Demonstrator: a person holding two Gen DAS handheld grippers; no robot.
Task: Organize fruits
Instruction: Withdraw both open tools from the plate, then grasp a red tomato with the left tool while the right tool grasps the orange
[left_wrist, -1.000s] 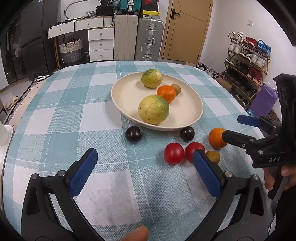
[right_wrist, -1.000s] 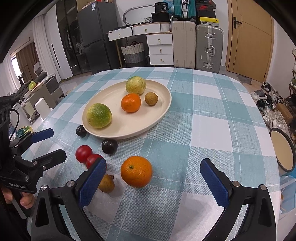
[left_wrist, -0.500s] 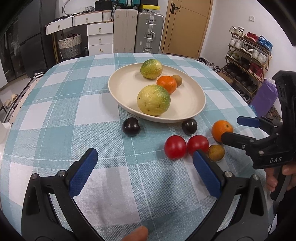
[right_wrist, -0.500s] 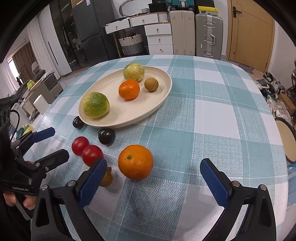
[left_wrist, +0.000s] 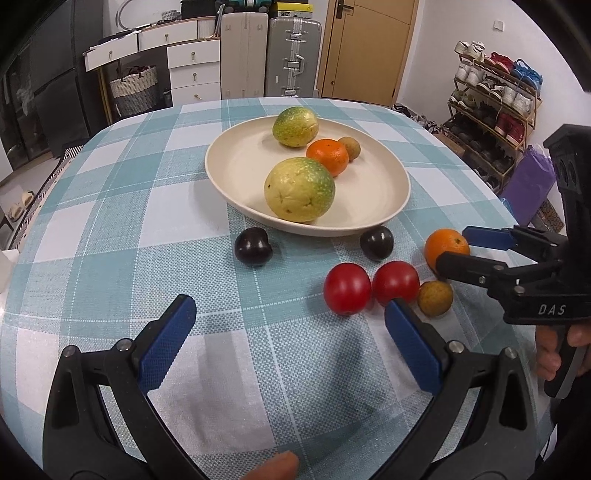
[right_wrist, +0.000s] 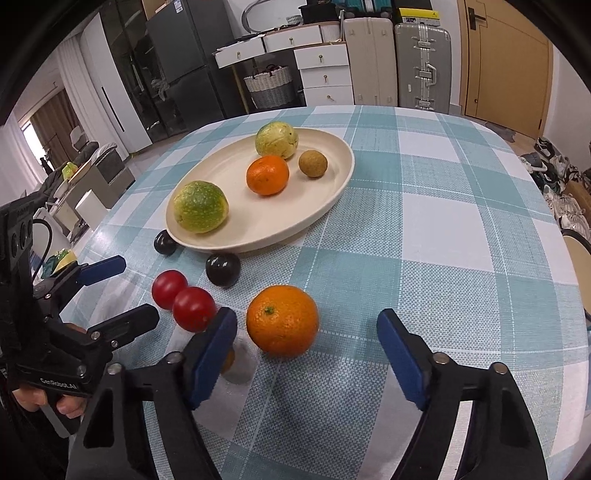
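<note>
From the left wrist camera, the cream plate sits on the teal checked tablecloth and holds two yellow-green fruits, a small orange and a small brown fruit. Just in front of the plate lie two dark plums, and nearer than those, two red tomatoes touching each other, with a brown longan beside them. To the right of the plate's near rim the loose orange sits between the fingers of the right gripper, whose body reads "DAS". The left gripper is spread wide with nothing between its pads, hanging above bare cloth in front of the plate. From the right wrist camera, the right gripper has just been narrowing its jaws, with the loose orange between them; clear gaps show on both sides, so the pads do not press it. The left gripper, left of the plate, carries the lettering "GenRobot.AI".
</note>
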